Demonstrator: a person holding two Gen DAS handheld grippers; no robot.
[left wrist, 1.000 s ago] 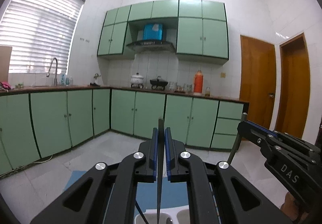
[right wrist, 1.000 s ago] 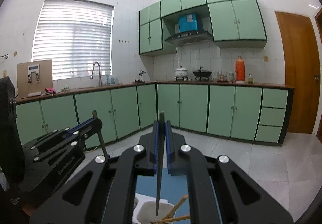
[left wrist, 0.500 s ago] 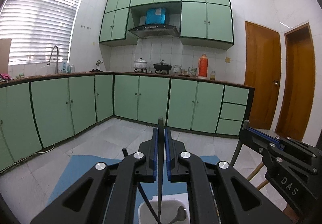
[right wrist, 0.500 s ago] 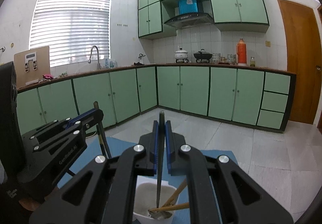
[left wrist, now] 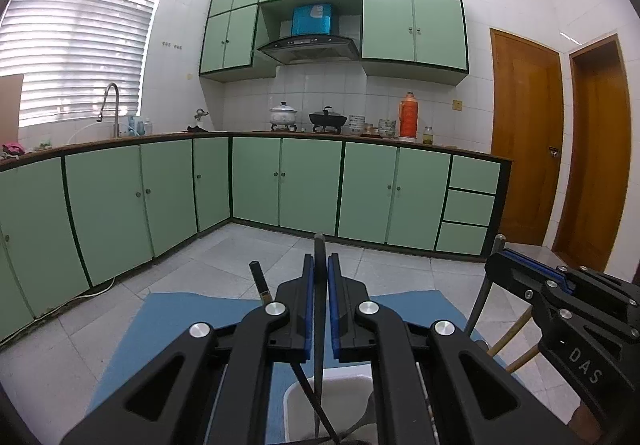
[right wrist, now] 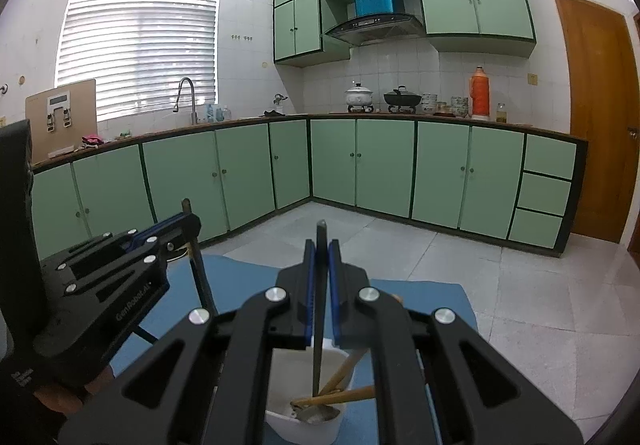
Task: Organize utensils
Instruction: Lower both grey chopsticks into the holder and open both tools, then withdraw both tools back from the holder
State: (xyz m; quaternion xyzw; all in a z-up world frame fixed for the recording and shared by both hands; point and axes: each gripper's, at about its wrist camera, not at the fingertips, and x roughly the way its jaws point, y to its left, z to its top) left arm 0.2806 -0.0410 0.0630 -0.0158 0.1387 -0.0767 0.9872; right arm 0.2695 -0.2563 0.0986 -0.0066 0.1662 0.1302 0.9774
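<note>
A thin, flat, dark metal utensil handle (right wrist: 319,309) is pinched upright between the blue pads of the right gripper (right wrist: 321,257), its lower end dipping into a white, smooth-walled holder (right wrist: 288,369) at bottom centre, beside wooden chopsticks (right wrist: 340,397). A similar dark handle (left wrist: 319,309) is clamped by the left gripper (left wrist: 320,269) over a white compartment (left wrist: 344,389). A blue mat (left wrist: 172,325) is spread beneath, with green cabinets (left wrist: 304,181) behind.
</note>
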